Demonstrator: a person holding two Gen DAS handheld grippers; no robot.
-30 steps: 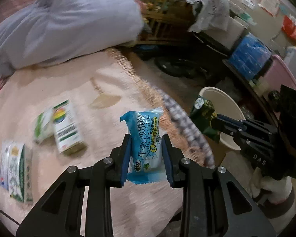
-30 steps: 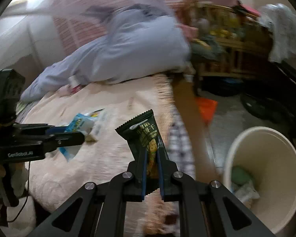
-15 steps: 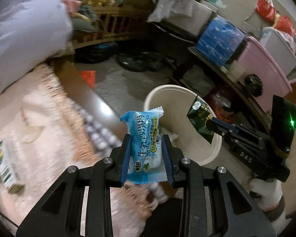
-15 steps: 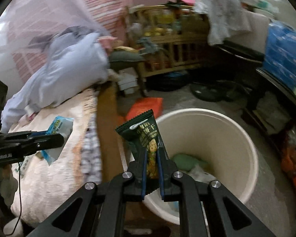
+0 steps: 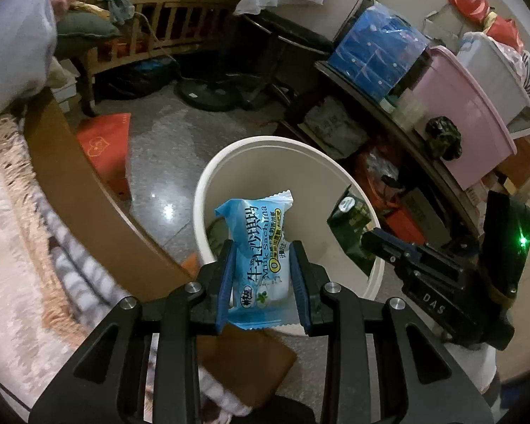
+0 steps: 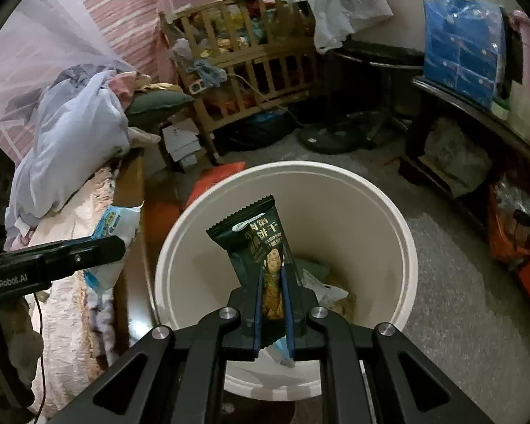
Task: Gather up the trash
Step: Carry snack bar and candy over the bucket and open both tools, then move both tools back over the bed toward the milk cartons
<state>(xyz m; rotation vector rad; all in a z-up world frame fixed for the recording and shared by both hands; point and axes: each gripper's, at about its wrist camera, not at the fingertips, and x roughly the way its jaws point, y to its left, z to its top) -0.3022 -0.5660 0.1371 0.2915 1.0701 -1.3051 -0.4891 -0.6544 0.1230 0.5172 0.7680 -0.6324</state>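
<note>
Two tongs each pinch one snack packet over the round cream plastic bin (image 6: pixel 388 212): the left tongs (image 5: pixel 261 268) clamp a puffy light-blue wafer wrapper (image 5: pixel 256 243), the right tongs (image 6: pixel 272 304) a flat dark-green biscuit sachet (image 6: pixel 254 233). Both look light, crinkly and slippery, best gripped mid-body. A second ago they hung above the pink bed blanket (image 5: pixel 3 247); now the bin lies beneath.

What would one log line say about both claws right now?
left claw: shut on blue wrapper | right claw: shut on dark green wrapper | both above white bin | bin: some trash inside | next: probably drop
</note>
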